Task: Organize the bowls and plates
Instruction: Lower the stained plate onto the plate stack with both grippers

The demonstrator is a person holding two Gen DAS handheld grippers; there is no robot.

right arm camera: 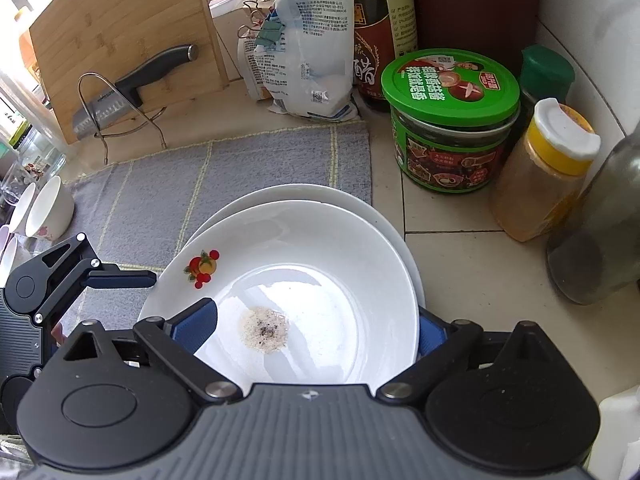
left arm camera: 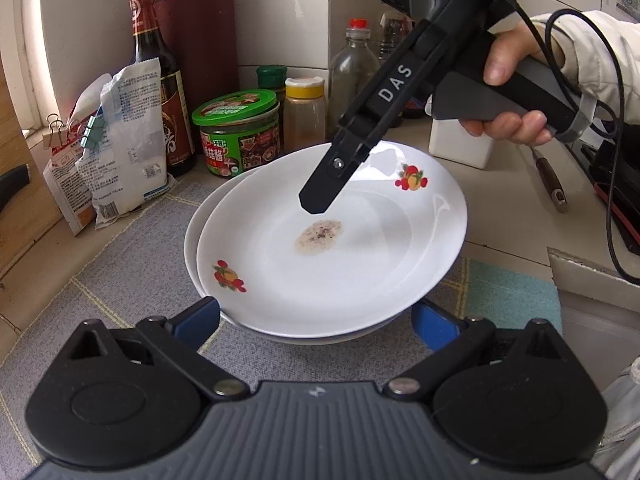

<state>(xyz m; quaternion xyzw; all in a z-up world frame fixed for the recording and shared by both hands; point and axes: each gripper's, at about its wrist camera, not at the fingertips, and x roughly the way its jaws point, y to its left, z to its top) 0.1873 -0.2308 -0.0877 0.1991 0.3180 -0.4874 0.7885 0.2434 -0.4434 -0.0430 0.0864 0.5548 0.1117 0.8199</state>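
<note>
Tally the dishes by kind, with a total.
Plates: 2, top plate stacked on bottom plate
Bowls: 2, near bowl and far bowl, at the left edge
Total: 4

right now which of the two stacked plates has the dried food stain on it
The top plate, the one with red fruit decals on its rim. The stain sits at its centre. The bottom plate shows only a plain white rim.
</note>
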